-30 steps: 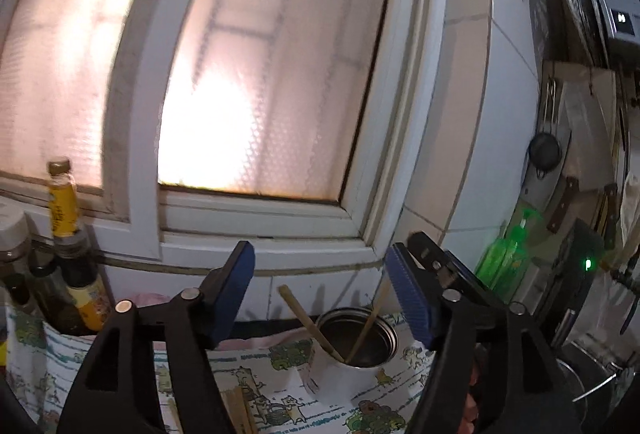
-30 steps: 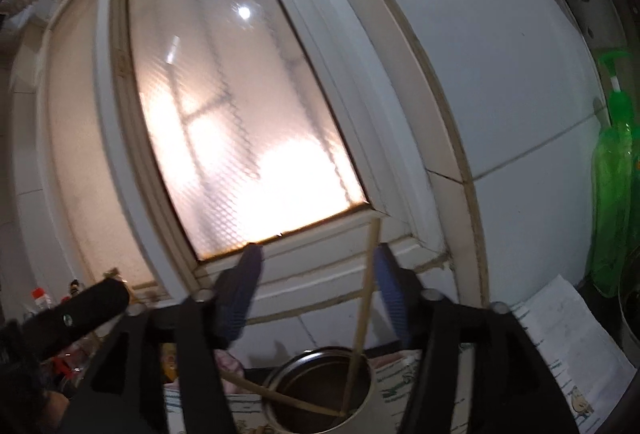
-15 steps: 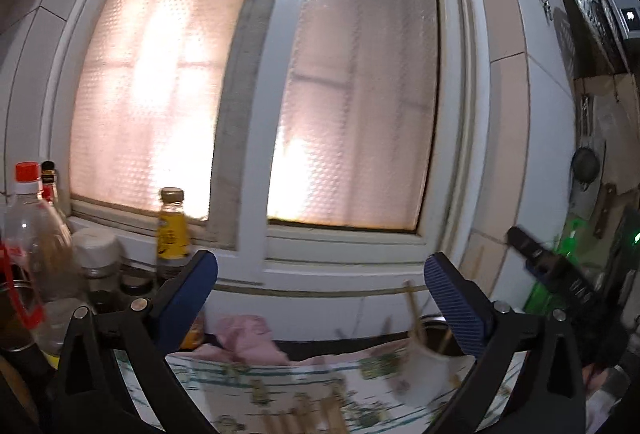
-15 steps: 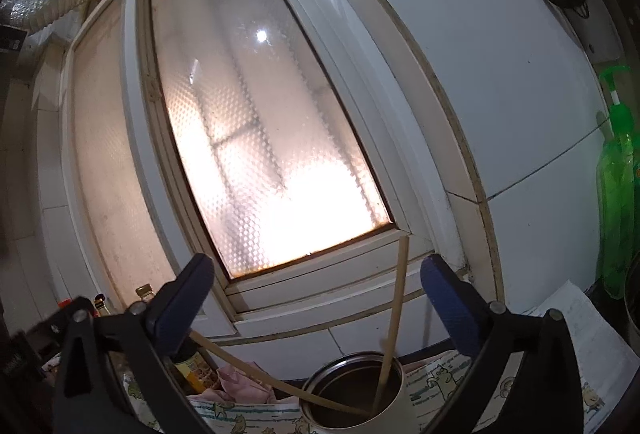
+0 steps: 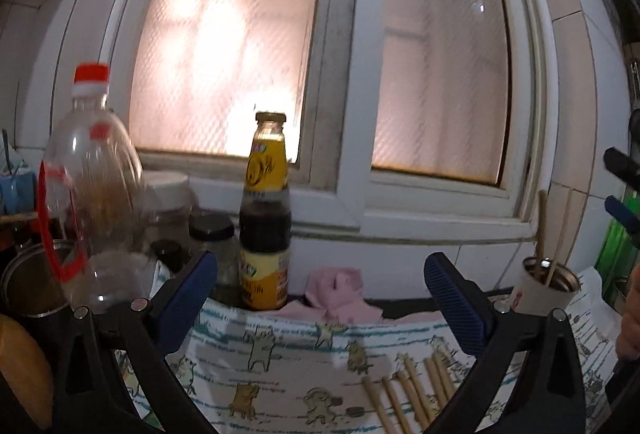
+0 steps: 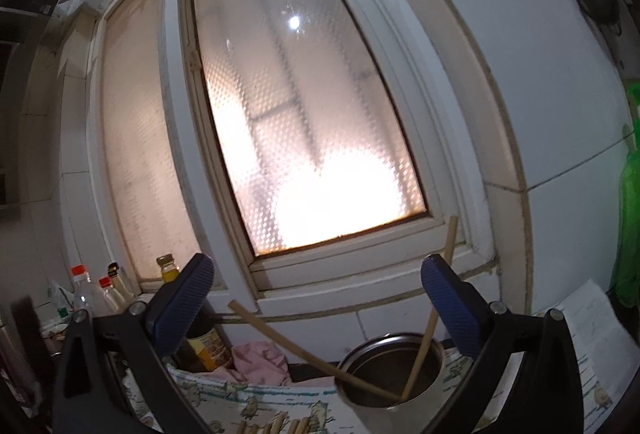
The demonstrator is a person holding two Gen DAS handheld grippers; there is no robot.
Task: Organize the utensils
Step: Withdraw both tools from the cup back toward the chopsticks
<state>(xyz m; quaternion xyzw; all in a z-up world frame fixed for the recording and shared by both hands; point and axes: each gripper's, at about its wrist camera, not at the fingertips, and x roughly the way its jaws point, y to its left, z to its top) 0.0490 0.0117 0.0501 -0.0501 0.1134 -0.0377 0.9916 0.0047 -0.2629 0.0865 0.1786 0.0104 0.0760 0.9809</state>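
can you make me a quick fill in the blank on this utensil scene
1. The metal cup holds ____ chopsticks.
2. The loose chopsticks lie on a cloth printed with cartoon ____.
3. Both the left gripper and right gripper are ____.
4. The clear plastic bottle has a ____ cap.

Missing words: two; animals; open; red

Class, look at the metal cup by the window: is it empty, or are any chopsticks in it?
Not empty. Two chopsticks stand in the metal cup, leaning against opposite sides of its rim; more lie on the cloth.
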